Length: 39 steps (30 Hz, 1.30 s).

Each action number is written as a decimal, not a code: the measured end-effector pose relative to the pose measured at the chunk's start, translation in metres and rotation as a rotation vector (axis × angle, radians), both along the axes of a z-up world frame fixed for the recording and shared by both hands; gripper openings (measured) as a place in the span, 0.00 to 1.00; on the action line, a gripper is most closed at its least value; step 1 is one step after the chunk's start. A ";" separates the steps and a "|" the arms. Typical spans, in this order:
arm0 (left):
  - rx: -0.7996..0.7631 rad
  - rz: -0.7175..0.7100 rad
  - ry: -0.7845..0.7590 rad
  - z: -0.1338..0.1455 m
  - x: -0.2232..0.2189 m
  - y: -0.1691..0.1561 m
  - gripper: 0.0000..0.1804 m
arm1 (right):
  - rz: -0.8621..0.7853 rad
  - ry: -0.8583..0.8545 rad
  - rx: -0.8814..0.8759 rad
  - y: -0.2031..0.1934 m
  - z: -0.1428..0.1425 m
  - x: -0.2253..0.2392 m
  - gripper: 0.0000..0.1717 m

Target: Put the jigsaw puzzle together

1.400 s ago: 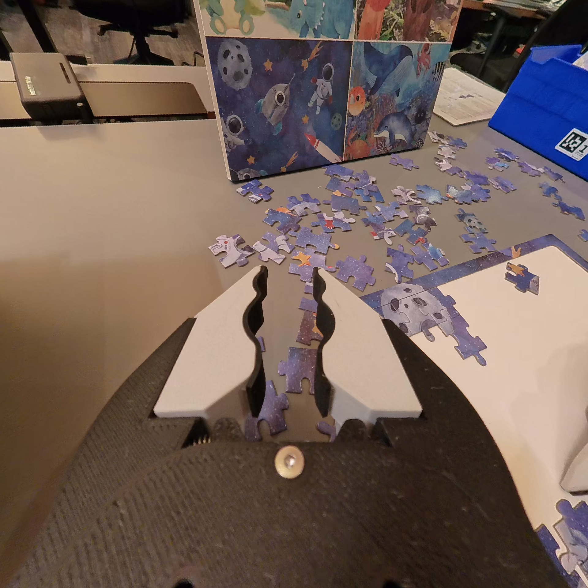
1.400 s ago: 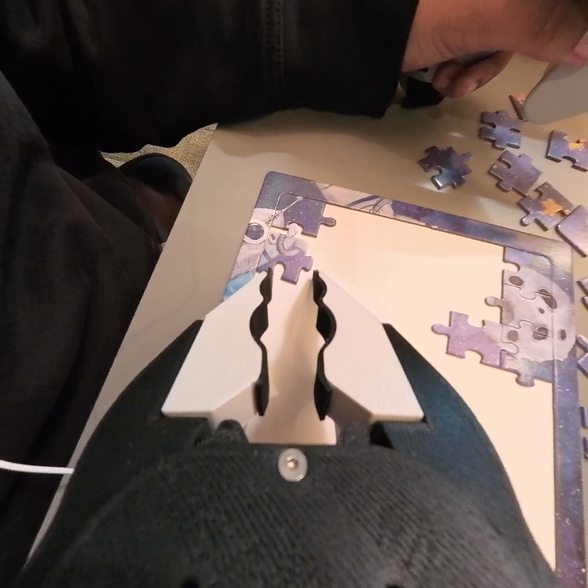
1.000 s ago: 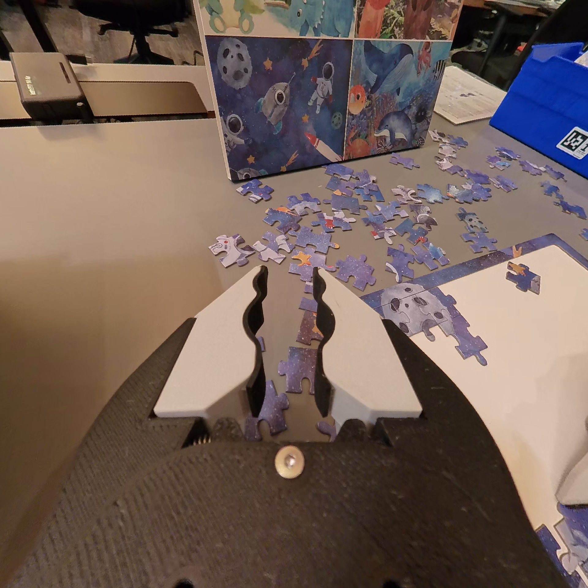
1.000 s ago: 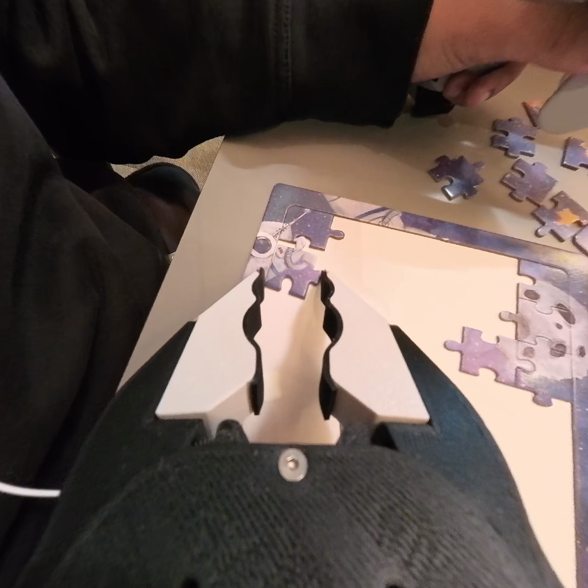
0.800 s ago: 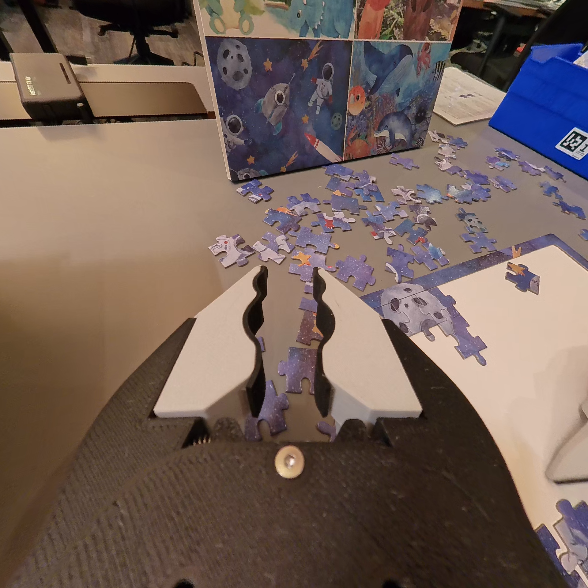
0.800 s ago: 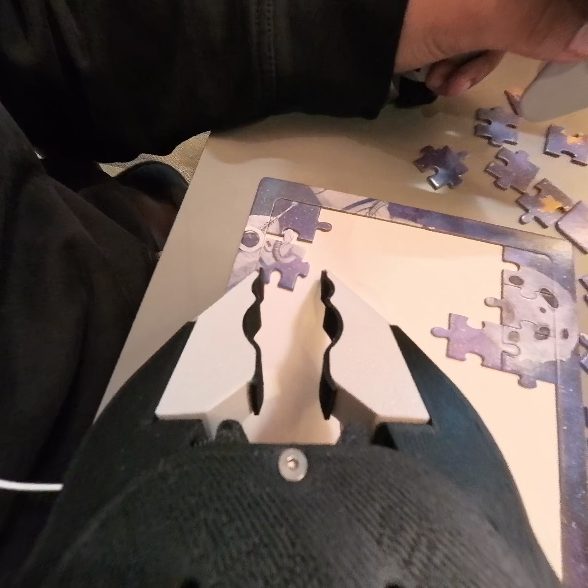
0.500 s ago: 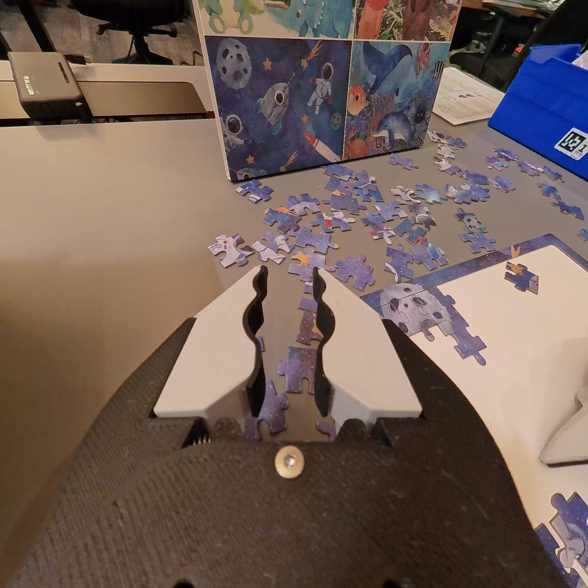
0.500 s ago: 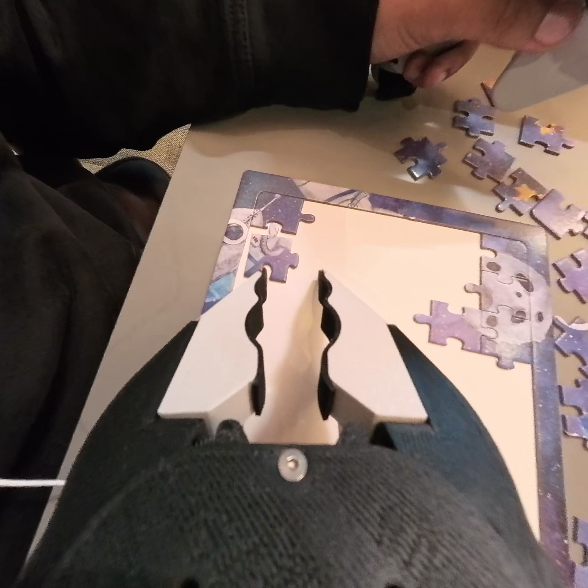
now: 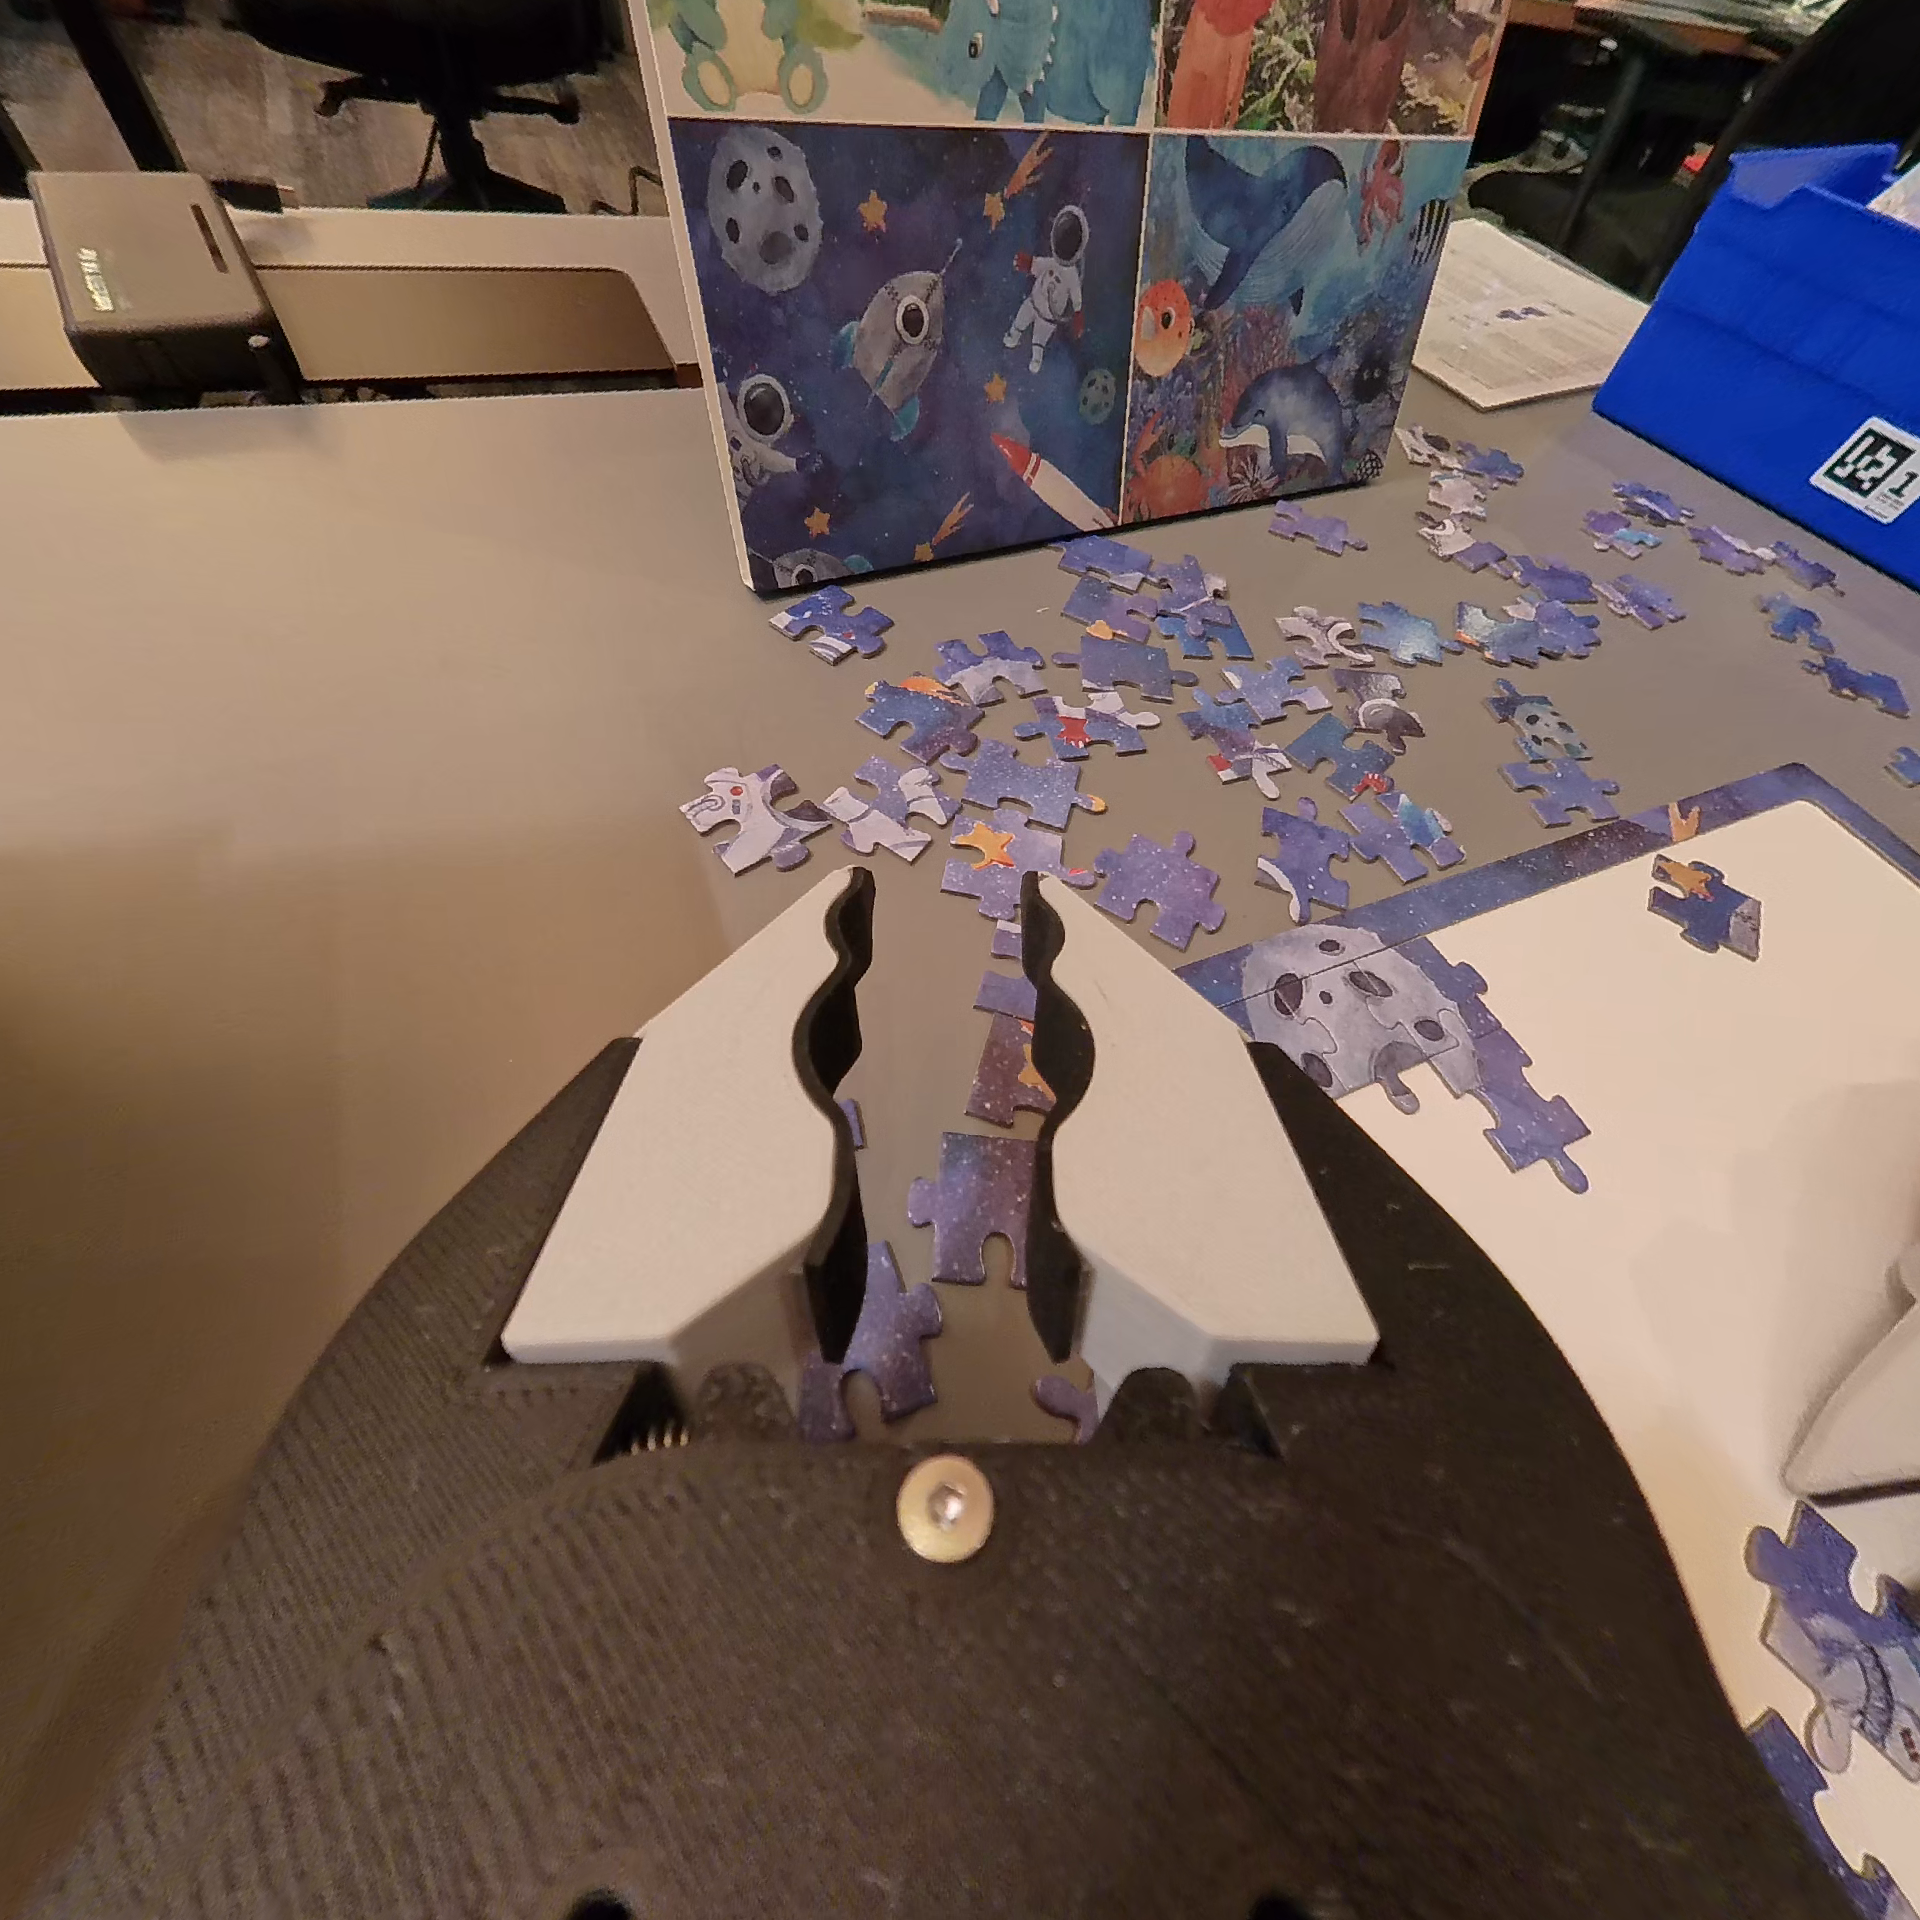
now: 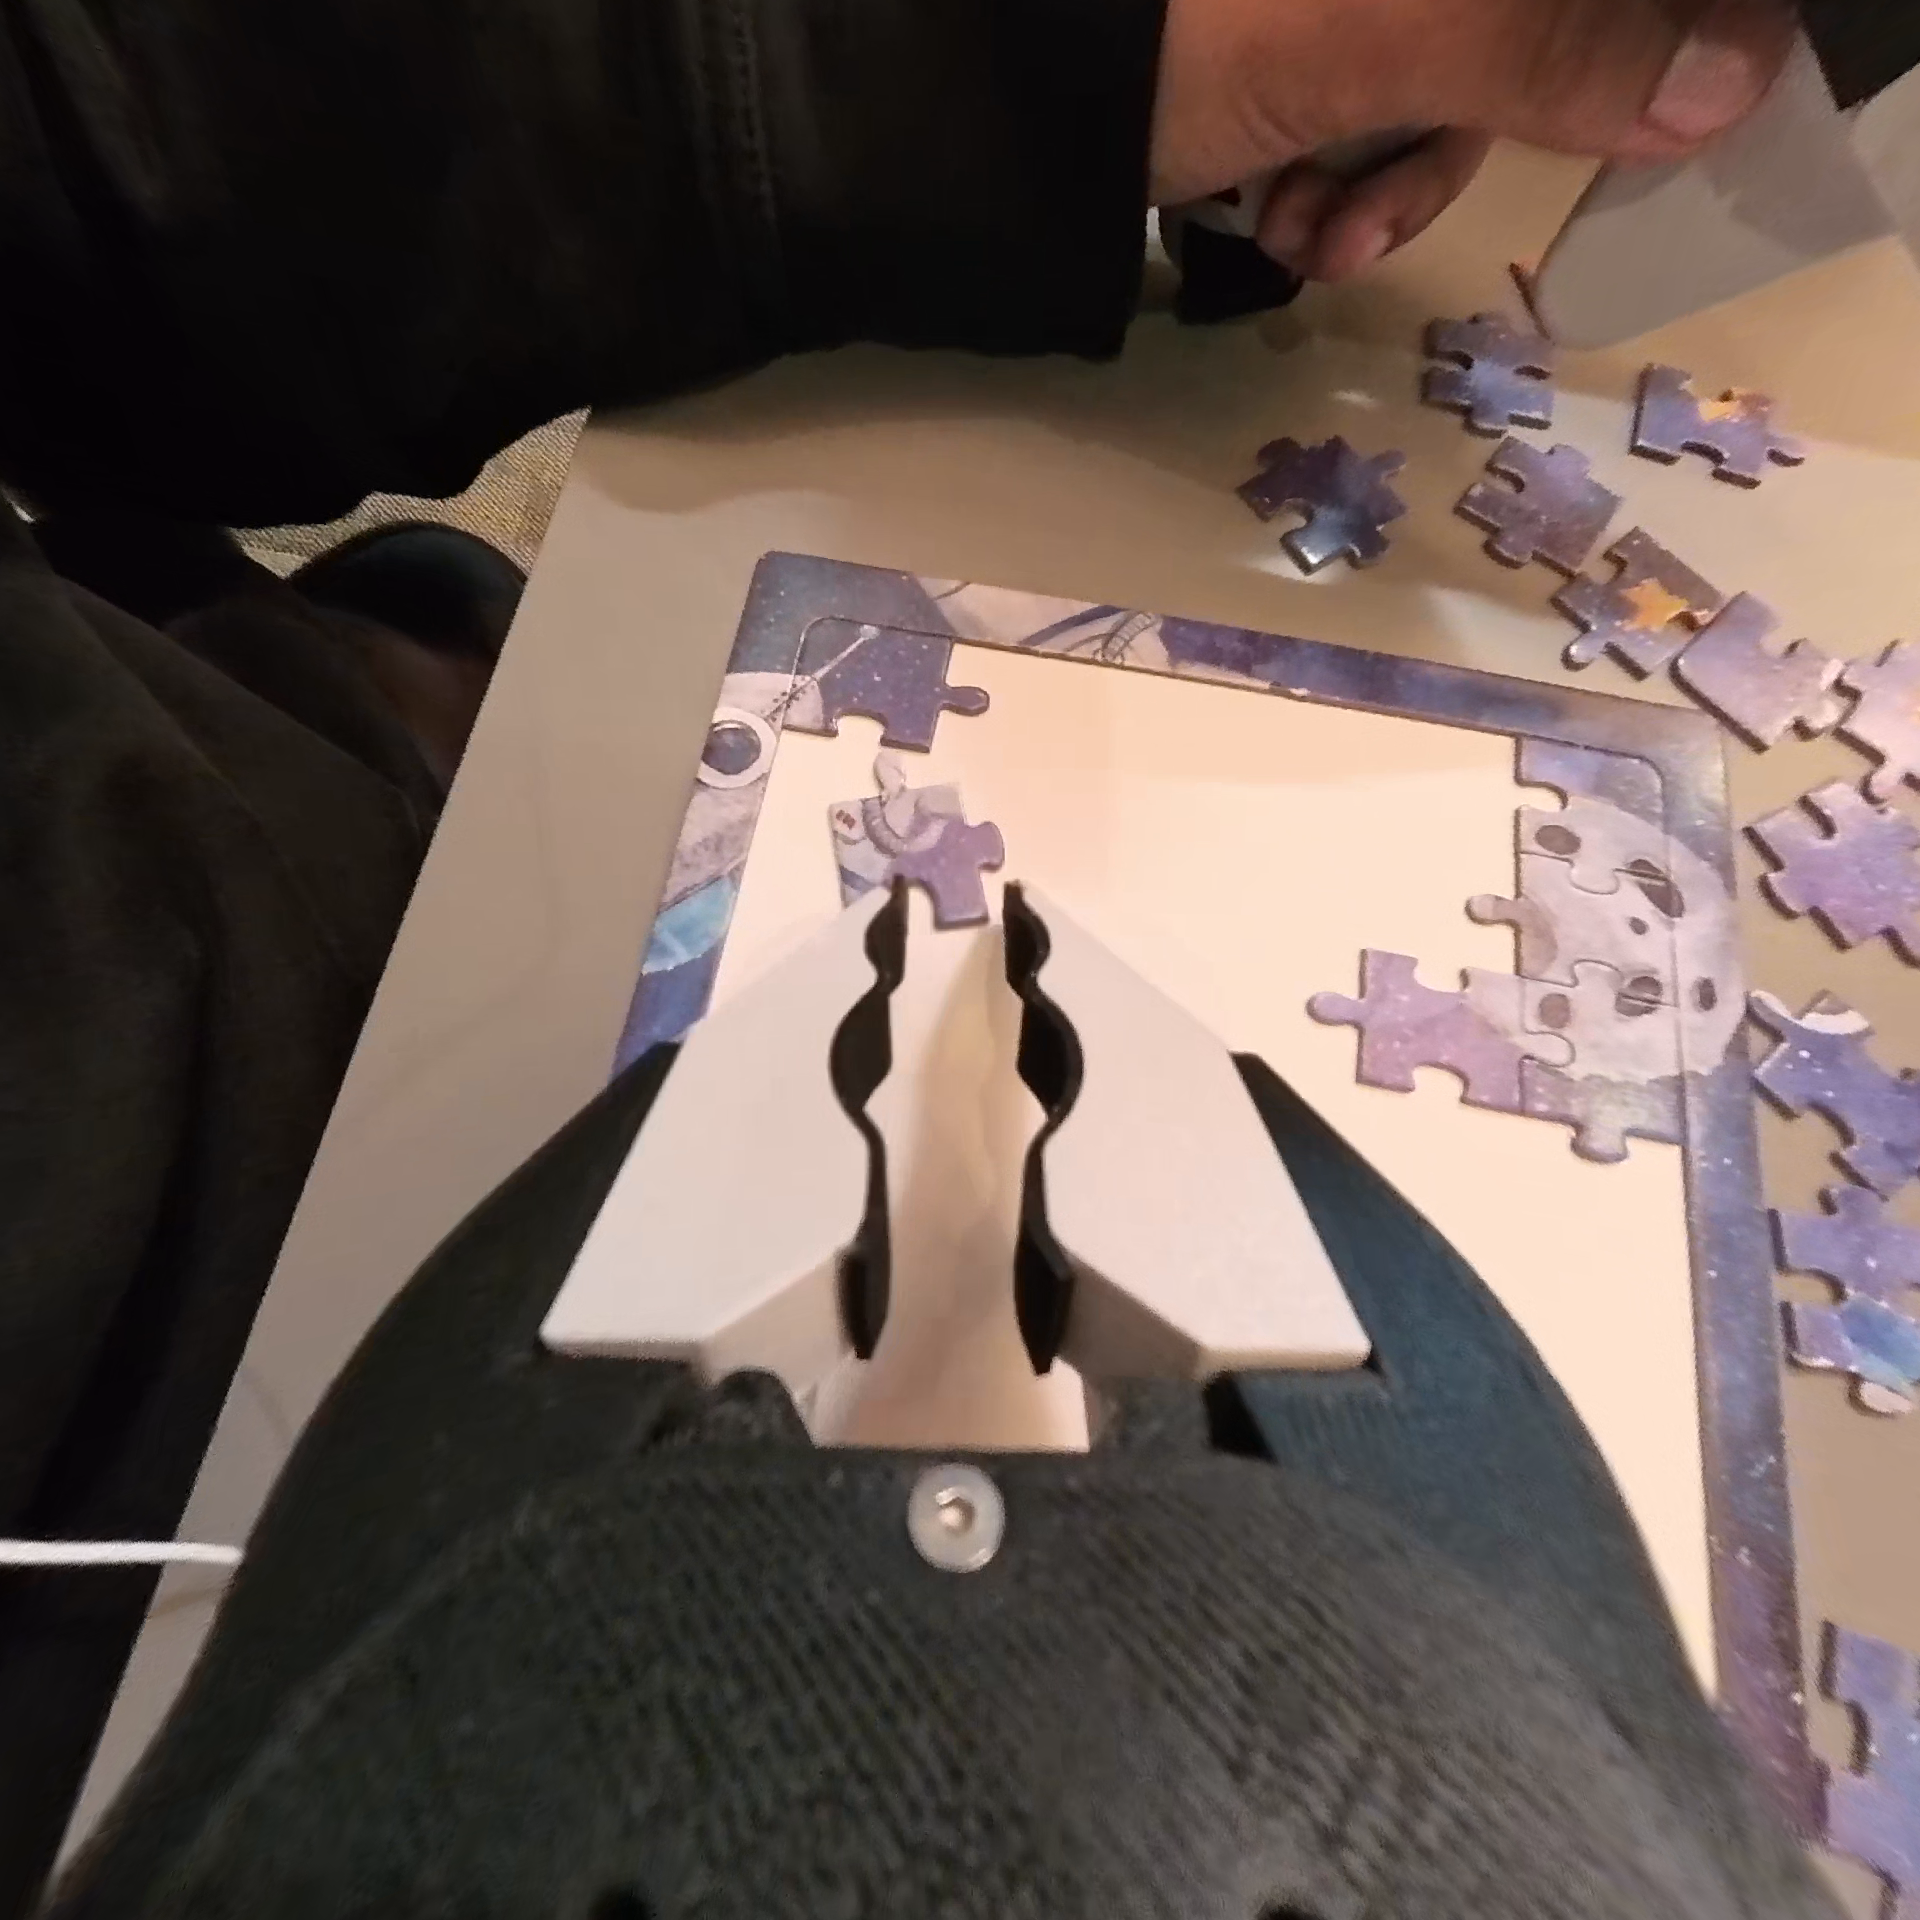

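— Puzzle piece [image 10: 920, 847], the pale one with purple tabs: where does it lie?

— Flat on the cream floor of the puzzle frame [image 10: 1351, 675], in the near-left part, just beside the fitted corner piece [image 10: 883, 691] but apart from it. The moon cluster [image 10: 1579, 956] sits well apart on the right.

— And the right claw [image 10: 953, 899]?

— Its fingers stand apart, tips right at the piece's near tab. The tab sits between them, with a gap showing on the right side, so nothing is clamped.

— How would that piece handle?

— I judge it thin card: very light, fairly stiff, flush with the board, so easy to slide and awkward to lift. The two side edges of the near tab look like the best hold, or a nudge against an edge.

— Which way does it point?

— One knob points far, one right, and the tab points near, toward the claw. Its long axis seems to run near to far, leaning slightly left.

— The left claw [image 9: 945, 894]?

— Apart as well, and bare, above the grey desk [image 9: 312, 727]. Loose pieces [image 9: 1143, 707] lie under and beyond it, with the picture box [image 9: 1039, 312] standing far and a blue bin [image 9: 1787, 343] far right.

— Anything else?

— A hand [image 10: 1403, 104] in a black sleeve at the far edge.
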<state>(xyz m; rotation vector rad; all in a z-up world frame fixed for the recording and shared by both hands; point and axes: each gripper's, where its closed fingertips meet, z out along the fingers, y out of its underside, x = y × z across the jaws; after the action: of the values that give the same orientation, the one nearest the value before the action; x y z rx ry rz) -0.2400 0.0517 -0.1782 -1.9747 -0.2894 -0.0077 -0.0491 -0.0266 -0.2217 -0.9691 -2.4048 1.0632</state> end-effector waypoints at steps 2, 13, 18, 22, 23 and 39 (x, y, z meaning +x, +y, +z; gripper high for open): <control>-0.001 0.000 0.000 0.000 0.000 0.000 0.15 | -0.002 -0.004 0.003 -0.001 -0.002 -0.001 0.12; 0.000 0.000 0.000 0.000 0.000 0.000 0.15 | -0.052 -0.067 -0.047 0.006 -0.005 -0.002 0.07; 0.000 -0.001 -0.001 0.000 0.000 0.000 0.15 | -0.008 -0.071 -0.069 -0.001 -0.003 0.004 0.14; 0.000 -0.001 -0.002 0.000 0.000 0.000 0.15 | 0.027 -0.062 -0.056 -0.007 -0.004 0.007 0.17; 0.000 -0.001 -0.002 0.000 0.000 0.000 0.15 | 0.035 -0.063 -0.058 -0.008 -0.004 0.008 0.17; 0.000 0.000 -0.001 0.000 0.000 0.000 0.15 | 0.026 -0.054 -0.033 -0.007 -0.005 0.006 0.14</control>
<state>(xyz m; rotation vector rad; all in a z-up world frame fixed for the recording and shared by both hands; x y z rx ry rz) -0.2399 0.0517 -0.1782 -1.9747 -0.2901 -0.0090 -0.0428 -0.0334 -0.2268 -0.9927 -2.4563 1.1031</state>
